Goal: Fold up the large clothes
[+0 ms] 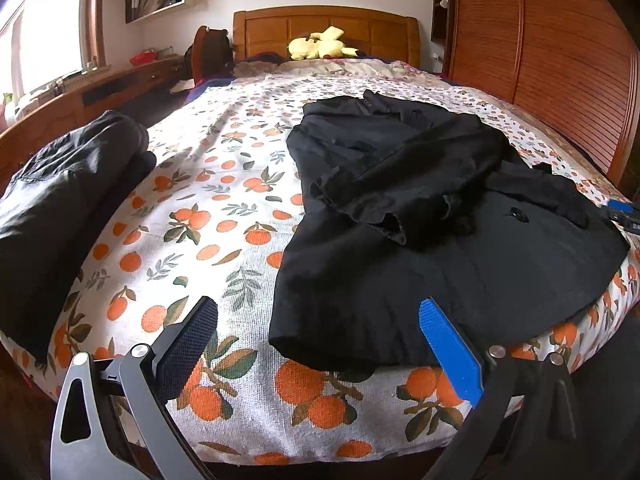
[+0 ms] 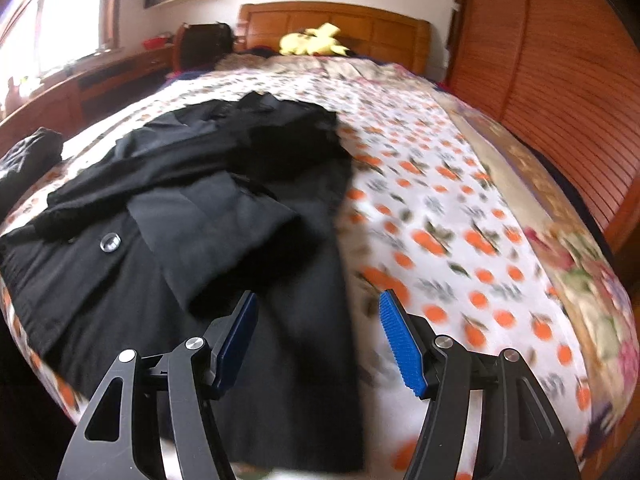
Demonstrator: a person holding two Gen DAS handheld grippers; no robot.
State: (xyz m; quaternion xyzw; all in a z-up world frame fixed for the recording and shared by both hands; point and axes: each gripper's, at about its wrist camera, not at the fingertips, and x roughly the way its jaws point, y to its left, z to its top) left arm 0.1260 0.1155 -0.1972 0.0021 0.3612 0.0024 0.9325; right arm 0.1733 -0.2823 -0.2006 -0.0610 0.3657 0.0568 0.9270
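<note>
right hand-held gripper (image 2: 318,338) gapes over black coat (image 2: 180,216) hem — not touching.

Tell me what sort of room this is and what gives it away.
A bedroom in a home, most likely. A bed with an orange-print white bedspread fills the view, backed by a carved wooden headboard, with a yellow plush toy lying at the pillow end.
</note>
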